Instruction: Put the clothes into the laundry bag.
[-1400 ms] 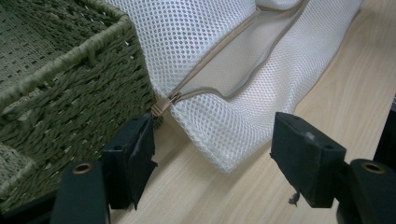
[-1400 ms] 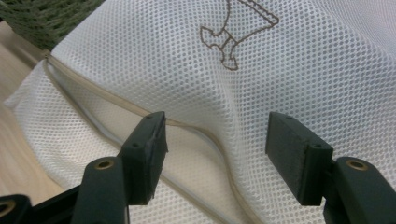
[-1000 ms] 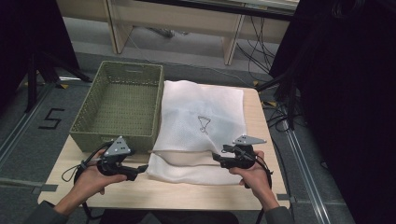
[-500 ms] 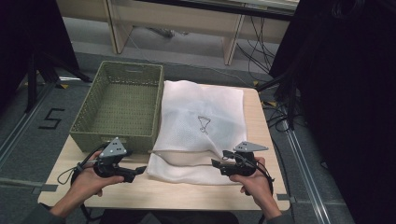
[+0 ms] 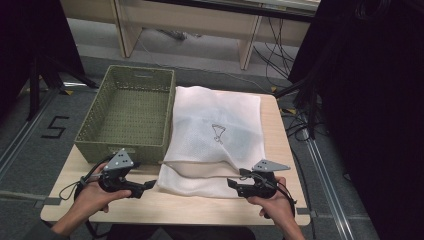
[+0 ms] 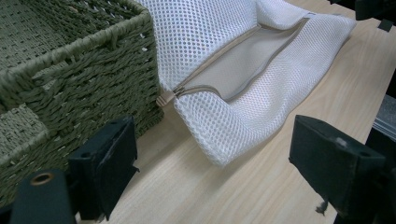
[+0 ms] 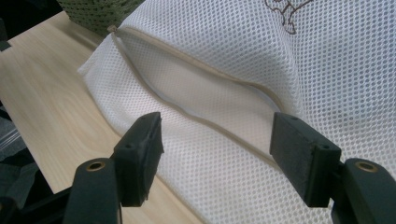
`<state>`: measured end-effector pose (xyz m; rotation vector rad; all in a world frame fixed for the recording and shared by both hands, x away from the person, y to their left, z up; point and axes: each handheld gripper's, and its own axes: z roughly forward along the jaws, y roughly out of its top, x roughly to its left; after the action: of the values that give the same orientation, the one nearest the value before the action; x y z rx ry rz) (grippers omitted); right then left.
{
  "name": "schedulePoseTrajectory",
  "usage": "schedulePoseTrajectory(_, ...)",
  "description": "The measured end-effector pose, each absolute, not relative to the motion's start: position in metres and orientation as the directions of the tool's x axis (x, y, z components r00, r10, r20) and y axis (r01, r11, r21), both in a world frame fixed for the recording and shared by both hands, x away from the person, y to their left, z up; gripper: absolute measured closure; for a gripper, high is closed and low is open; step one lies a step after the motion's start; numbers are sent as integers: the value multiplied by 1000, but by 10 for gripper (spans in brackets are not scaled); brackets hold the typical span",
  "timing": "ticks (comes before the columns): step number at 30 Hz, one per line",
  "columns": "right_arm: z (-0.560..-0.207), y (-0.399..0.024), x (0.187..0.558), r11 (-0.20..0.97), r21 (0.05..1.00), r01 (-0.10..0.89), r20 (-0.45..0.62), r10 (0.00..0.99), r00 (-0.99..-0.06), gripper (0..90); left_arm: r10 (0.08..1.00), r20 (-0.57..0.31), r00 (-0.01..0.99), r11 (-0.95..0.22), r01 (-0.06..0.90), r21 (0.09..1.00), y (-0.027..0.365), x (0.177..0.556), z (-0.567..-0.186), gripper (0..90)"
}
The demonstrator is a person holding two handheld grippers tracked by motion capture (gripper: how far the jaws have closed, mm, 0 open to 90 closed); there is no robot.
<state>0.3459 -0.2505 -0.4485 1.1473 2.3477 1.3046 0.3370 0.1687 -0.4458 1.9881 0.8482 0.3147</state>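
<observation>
A white mesh laundry bag (image 5: 216,132) lies flat on the wooden table (image 5: 200,209), its zipper (image 6: 233,56) open along the near edge. My left gripper (image 5: 149,185) sits at the bag's near left corner. Its jaws have just been opening and stand wide, with the corner (image 6: 219,140) lying on the table between and ahead of them, untouched. My right gripper (image 5: 233,183) rests at the bag's near right part, open, with its jaws astride the gaping zipper mouth (image 7: 205,93) and nothing gripped. In each gripper view the jaws stand apart around the left gripper (image 6: 212,140) and the right gripper (image 7: 217,126).
A green woven basket (image 5: 127,112), empty, stands on the table's left half against the bag's left edge. Its near corner (image 6: 93,79) is close beside my left jaw. Bare wood runs along the near edge. Cables and dark stands lie on the floor around the table.
My right gripper has drawn back a little toward the table's near edge. The left hand has stayed in place with its jaws spread slightly wider. The bag has not shifted.
</observation>
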Motion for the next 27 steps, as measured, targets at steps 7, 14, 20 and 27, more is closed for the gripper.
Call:
schedulePoseTrajectory(7, -451, -251, 333, 289, 780, 555, 188, 738, -648, 330, 668, -94, 738, -358, 430, 829, 169, 333, -447, 150)
schedulePoseTrajectory(14, -452, -257, 320, 292, 768, 571, 178, 758, -627, 277, 664, -89, 742, -367, 428, 826, 169, 329, -448, 150)
schedulePoseTrajectory(20, -451, -262, 312, 295, 773, 562, 157, 769, -620, 268, 666, -69, 742, -390, 425, 817, 166, 328, -447, 151)
schedulePoseTrajectory(27, -453, -263, 313, 323, 773, 547, 129, 763, -634, 267, 667, -78, 741, -380, 429, 820, 164, 329, -449, 151)
